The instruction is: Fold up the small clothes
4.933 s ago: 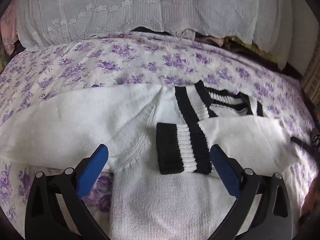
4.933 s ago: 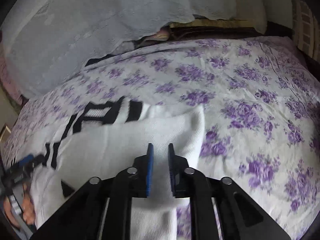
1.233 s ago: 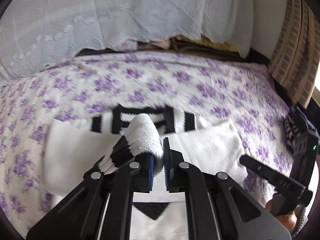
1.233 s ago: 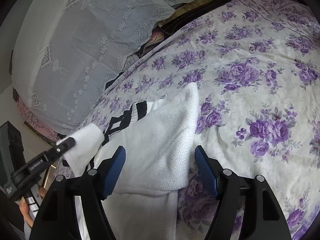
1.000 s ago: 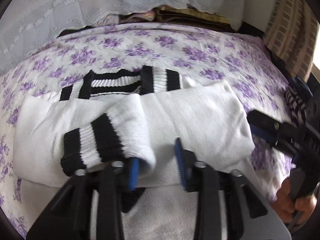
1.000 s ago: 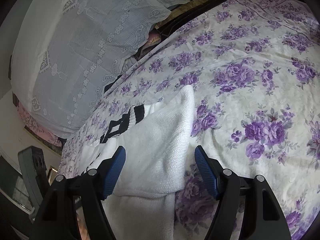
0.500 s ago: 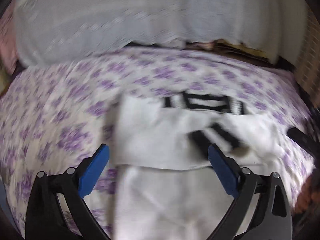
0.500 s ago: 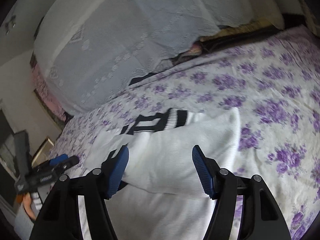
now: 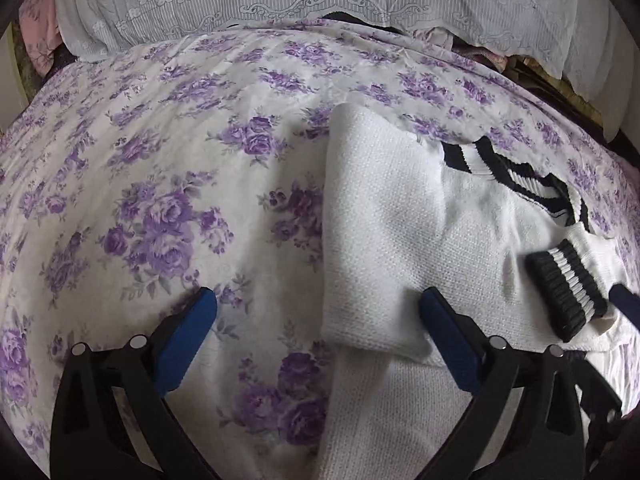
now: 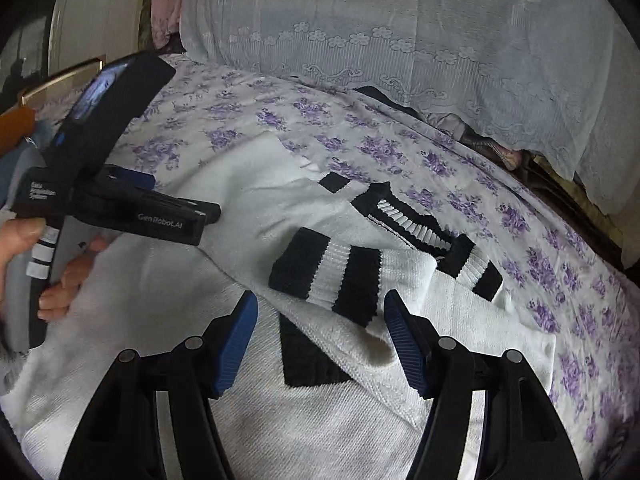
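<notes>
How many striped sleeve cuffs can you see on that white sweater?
1. One cuff with black and white bands lies folded across the sweater front, just below the striped collar. The other sleeve's cuff may be hidden under the folds.

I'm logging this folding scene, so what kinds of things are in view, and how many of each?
Sweater: 1
Striped cuff: 1 clearly visible
Gripper: 2, left gripper and right gripper, both open
Floral bedsheet: 1
Lace cover: 1
Total: 6
</notes>
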